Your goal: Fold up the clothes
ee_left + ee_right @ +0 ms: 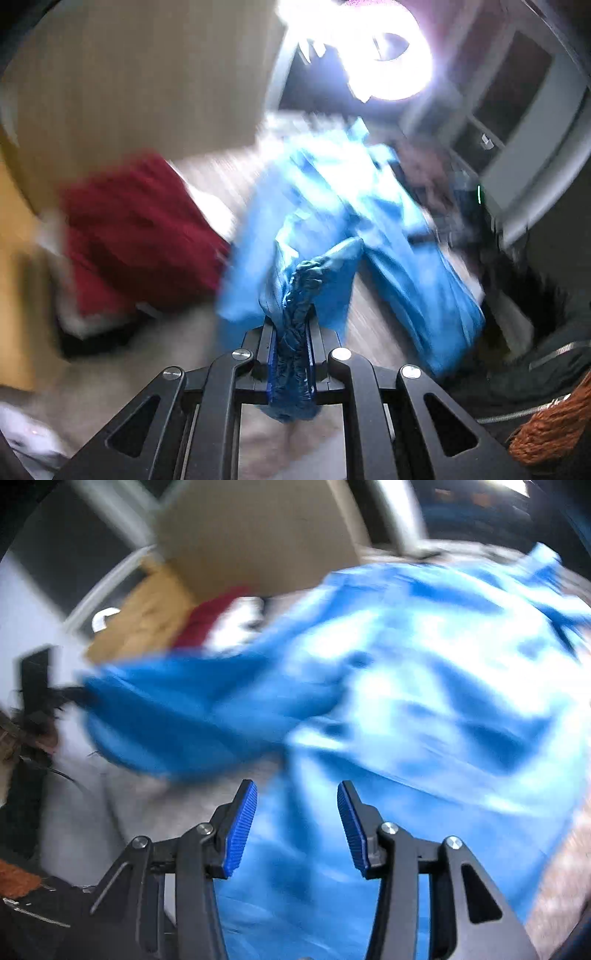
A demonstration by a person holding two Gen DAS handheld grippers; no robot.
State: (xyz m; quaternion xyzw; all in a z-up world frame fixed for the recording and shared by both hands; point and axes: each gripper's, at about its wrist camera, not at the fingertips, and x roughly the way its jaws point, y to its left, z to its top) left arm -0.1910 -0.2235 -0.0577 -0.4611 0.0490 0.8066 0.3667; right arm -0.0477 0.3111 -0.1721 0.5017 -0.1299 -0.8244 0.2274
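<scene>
left gripper (291, 332) pinching bunched edge of blue garment (332, 206), rest draped ahead over bed. right gripper (297, 823) spread, empty, just above cloth (424, 701). best grab opposite edge w/ right, pull taut, then fold

Both fisheye views smear with motion blur; a ceiling light (384, 48) blows out white, and dark vignettes curve around the edges.

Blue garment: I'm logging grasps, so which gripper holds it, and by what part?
The left gripper pinches a bunched edge of the blue garment; which part is unclear. The right gripper is open, holding nothing.
</scene>
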